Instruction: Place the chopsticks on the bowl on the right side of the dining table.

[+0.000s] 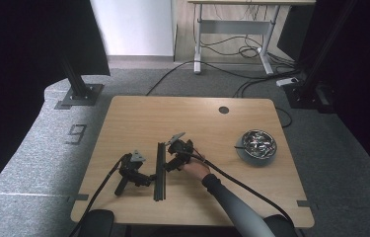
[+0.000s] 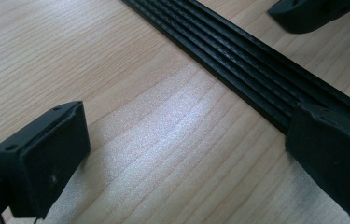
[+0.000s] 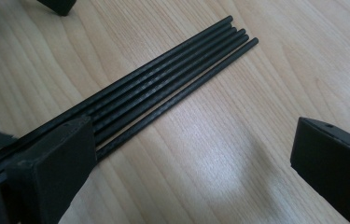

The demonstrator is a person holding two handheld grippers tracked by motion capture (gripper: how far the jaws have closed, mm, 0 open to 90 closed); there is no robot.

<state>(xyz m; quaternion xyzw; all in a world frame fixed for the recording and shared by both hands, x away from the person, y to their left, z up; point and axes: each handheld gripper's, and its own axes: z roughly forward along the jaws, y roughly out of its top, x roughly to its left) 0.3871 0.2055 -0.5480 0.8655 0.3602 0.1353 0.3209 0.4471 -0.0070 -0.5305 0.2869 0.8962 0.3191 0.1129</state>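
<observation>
The rods [image 1: 160,170], a flat row of thin black ones side by side, lie on the desk [image 1: 138,113] near its 6 o'clock edge, running roughly 12 to 6. The left gripper [image 1: 148,178] sits at their 9 o'clock side, jaws wide apart and holding nothing, one jaw resting against the outermost rod. The right gripper [image 1: 168,167] comes in from 3 o'clock, also spread wide and empty, one jaw beside the row. The risk, as I judge it: the rods are loose and round, so a sideways nudge could roll or fan them apart, and a closing jaw might catch only one or two, leaving the rest behind. The bowl [image 1: 257,144] at 3 o'clock is well apart.
</observation>
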